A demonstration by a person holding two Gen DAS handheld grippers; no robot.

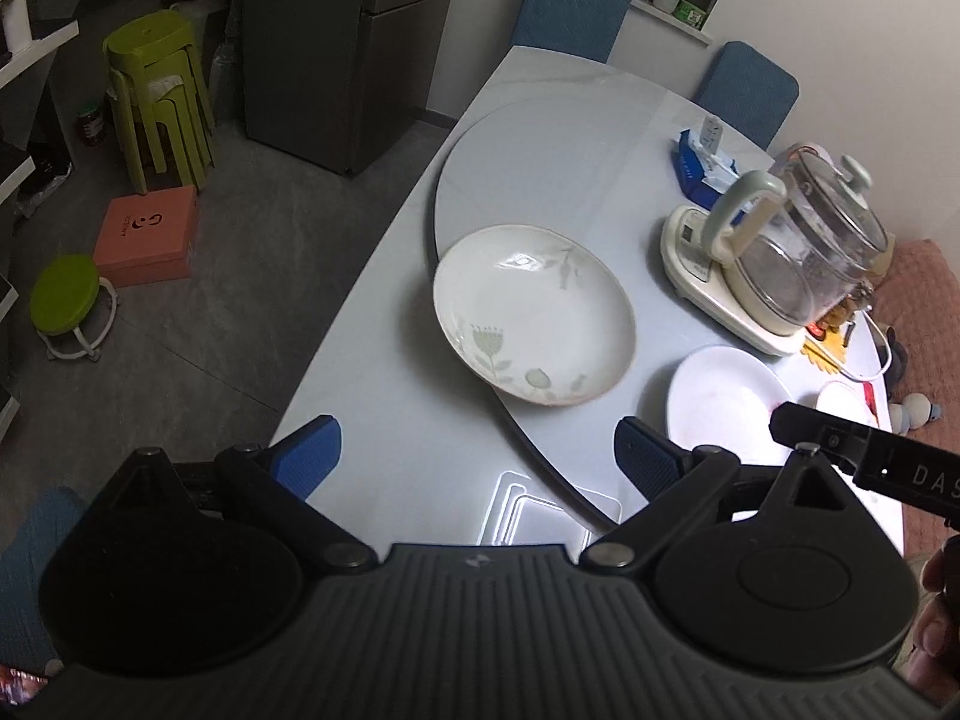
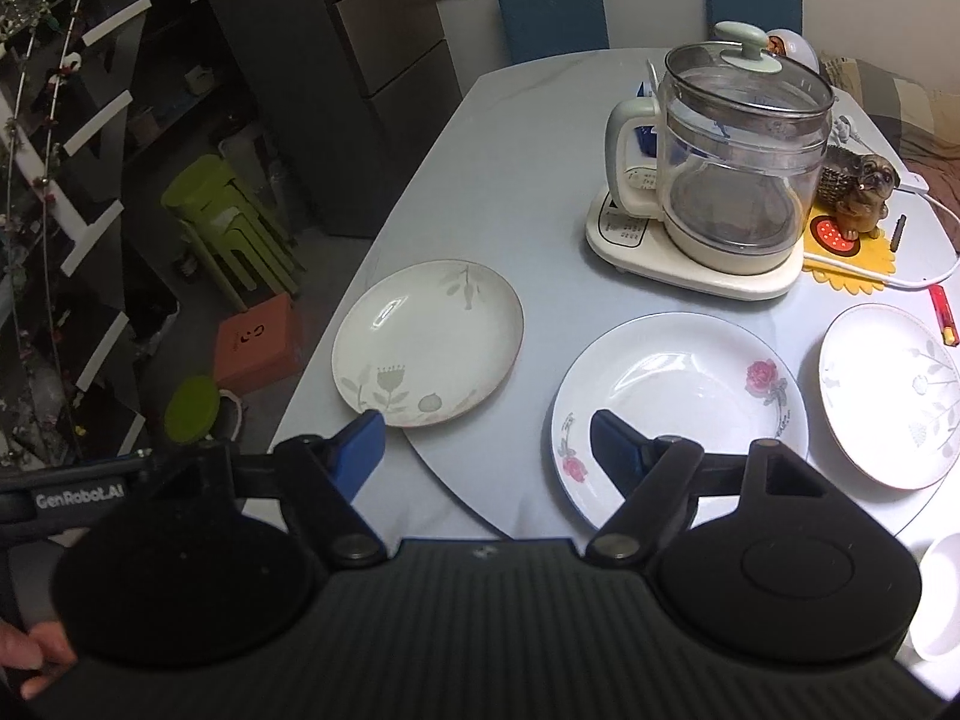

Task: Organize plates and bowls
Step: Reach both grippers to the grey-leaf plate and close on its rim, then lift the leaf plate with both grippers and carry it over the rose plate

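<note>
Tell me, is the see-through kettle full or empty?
Empty, it looks: the kettle has clear glass walls with no water line visible.

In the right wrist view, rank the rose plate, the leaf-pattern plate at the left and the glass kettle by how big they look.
1. Rose plate, widest in the picture, though nearest the camera.
2. Glass kettle and leaf-pattern plate: too close to rank; the kettle stands farther back, so its real size is unsure.

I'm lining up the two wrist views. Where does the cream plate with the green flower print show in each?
Left wrist: cream plate at centre, ahead of the open fingers.
Right wrist: cream plate left of centre, near the table edge.
Shared landmark: glass kettle, right of the plate in both.
</note>
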